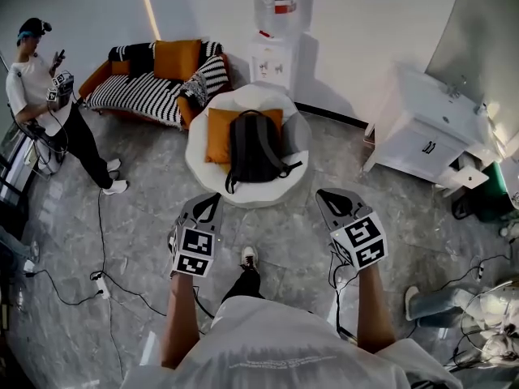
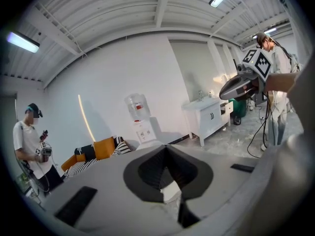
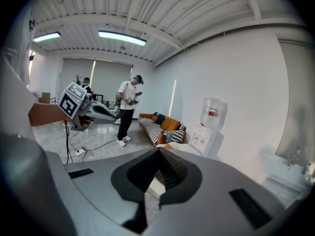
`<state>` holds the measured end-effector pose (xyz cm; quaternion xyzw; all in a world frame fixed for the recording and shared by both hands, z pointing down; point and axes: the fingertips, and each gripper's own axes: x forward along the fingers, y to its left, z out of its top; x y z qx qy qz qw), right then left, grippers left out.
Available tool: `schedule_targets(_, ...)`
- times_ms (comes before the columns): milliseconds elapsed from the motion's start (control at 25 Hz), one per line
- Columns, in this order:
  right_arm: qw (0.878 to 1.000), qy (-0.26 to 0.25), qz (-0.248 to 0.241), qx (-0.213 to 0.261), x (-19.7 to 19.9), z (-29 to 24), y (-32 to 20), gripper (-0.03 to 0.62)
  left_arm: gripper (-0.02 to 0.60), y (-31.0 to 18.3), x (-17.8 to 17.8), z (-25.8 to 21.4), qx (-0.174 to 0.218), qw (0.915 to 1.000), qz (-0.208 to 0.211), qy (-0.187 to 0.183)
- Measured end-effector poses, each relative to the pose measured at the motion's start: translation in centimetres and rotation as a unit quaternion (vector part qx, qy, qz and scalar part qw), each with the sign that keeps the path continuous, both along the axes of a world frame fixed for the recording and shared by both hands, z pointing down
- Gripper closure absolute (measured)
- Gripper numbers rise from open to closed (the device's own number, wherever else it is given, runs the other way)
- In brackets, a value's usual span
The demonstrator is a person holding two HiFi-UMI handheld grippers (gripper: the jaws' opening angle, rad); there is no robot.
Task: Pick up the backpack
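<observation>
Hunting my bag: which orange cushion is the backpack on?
The cushion on the round white chair; the other cushion is on the striped sofa.

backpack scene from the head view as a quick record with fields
backpack: dark, rests on an orange cushion in the round white seat
left gripper: fingers shut, empty, short of the seat
right gripper: fingers shut, empty, short of the seat
behind seat: striped sofa, water dispenser
bystander: person standing at left

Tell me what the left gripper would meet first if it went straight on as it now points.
Probably the front rim of the white chair, just ahead of the left gripper; the backpack lies on it further in. Depth is unclear.
</observation>
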<state>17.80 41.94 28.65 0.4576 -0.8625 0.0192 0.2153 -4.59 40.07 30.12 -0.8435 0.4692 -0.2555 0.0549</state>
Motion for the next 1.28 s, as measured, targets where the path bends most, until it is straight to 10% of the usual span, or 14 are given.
schedule_targets(1280,0.995,-0.030,-0.031,-0.084,-10.5,2.5,-20.9,0.592,0.566,-22.0,-6.3,3.3,-0.060,0.9977,0.031,0.013)
